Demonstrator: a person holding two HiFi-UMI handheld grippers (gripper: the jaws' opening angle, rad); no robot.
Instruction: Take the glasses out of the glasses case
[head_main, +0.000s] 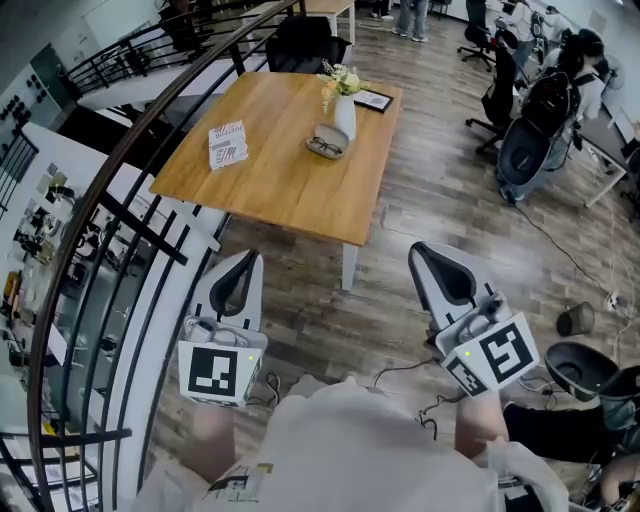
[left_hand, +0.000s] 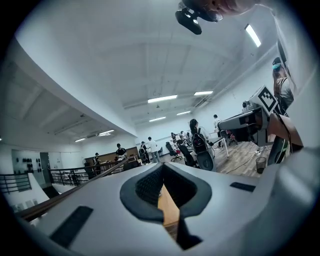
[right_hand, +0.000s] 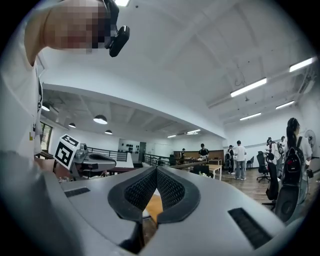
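While the left gripper (head_main: 236, 275) and right gripper (head_main: 440, 268) are hanging near, jaws pressed together and empty, the glasses (head_main: 325, 148) are lying in the glasses case (head_main: 313, 138) on the far table (head_main: 270, 190). A careless reach is risking a knock to the vase (head_main: 344, 116) just beside the case; jaws arriving closed are only pushing the glasses.

The table (head_main: 290, 170) top is seen as smooth, satin-finished light wood, and the floor (head_main: 450, 160) as darker, grained wooden planks. The shells of the left gripper (head_main: 245, 260) and right gripper (head_main: 420, 252) are made of smooth, matt pale plastic, with pads (right_hand: 141, 192) faced in black, finely ribbed rubbery material. The leaflet (head_main: 228, 145) is shown as printed paper, the vase (head_main: 344, 117) as smooth white ware.
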